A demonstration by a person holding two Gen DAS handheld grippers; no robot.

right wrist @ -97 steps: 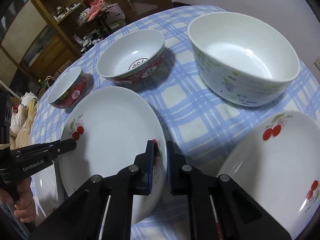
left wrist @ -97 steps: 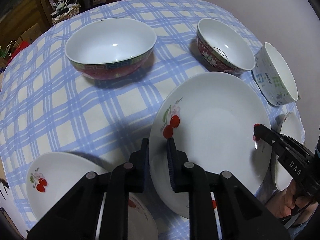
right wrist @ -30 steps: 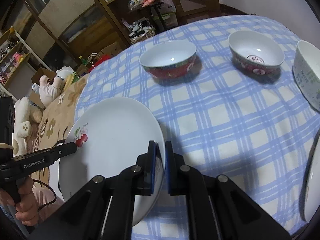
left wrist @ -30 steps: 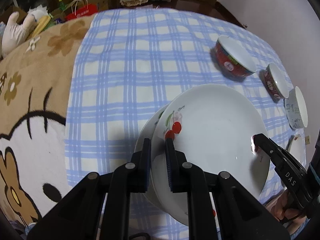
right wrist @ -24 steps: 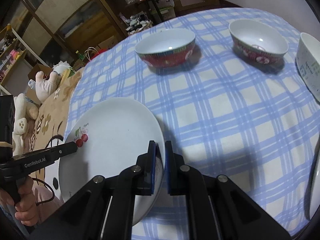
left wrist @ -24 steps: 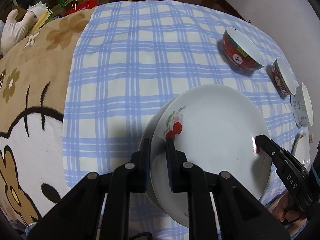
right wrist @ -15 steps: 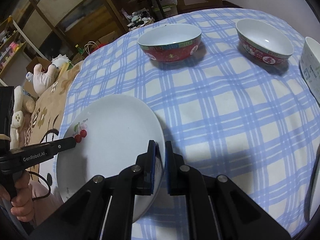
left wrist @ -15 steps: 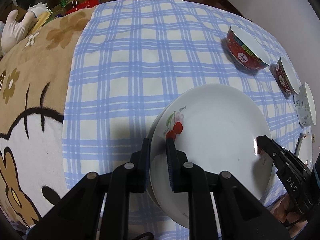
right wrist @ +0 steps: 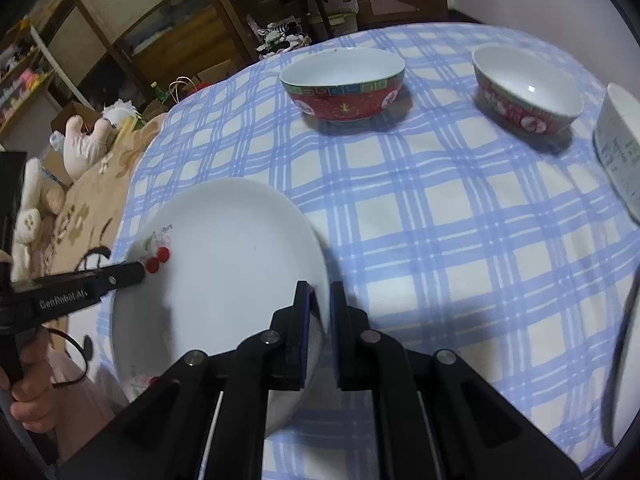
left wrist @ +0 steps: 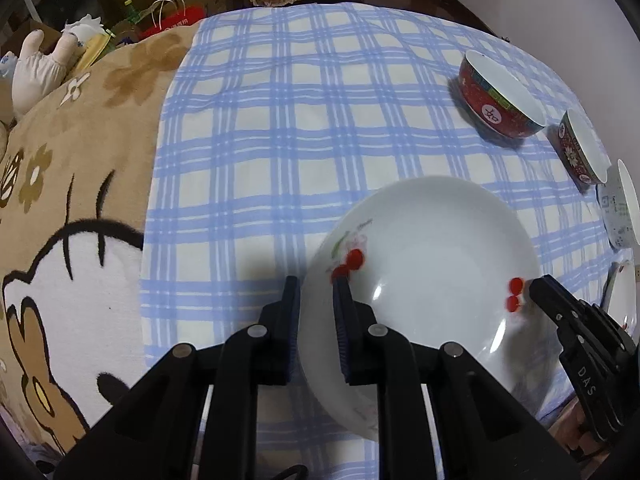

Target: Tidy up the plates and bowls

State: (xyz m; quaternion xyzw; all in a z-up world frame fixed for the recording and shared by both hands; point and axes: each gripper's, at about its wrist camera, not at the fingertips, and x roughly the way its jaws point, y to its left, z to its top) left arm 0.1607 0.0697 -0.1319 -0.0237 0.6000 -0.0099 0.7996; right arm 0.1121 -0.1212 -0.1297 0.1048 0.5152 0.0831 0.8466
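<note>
Left gripper (left wrist: 316,312) at lower centre of the left wrist view, clamped narrow on the near rim of the white cherry plate (left wrist: 432,264), one finger under the rim, the other over it beside the red cherry print. Right gripper (right wrist: 318,312) at lower centre of the right wrist view, pinched likewise on the opposite rim of that same plate (right wrist: 224,264). Also seen in the left wrist view at lower right, black tip touching the plate's edge next to a second pair of cherries. Plate held from both sides, filling the lower middle of each frame above the blue checked tablecloth (left wrist: 280,128). Cannot tell whether held clear of the cloth or resting on something beneath.

Upper right of the left wrist view: large red bowl (left wrist: 496,100), upright on the cloth, then a smaller red floral bowl (left wrist: 580,148) just beside it, then a white printed bowl (left wrist: 618,208) at the right edge. Same three across the top of the right wrist view, well apart from the plate: large red bowl (right wrist: 344,84), floral bowl (right wrist: 528,92), white bowl (right wrist: 620,148). Rim of another plate (right wrist: 624,360) at the lower right edge there.

Left of the cloth, a tan cartoon blanket (left wrist: 72,200); a plush toy (left wrist: 36,68) at upper left.
</note>
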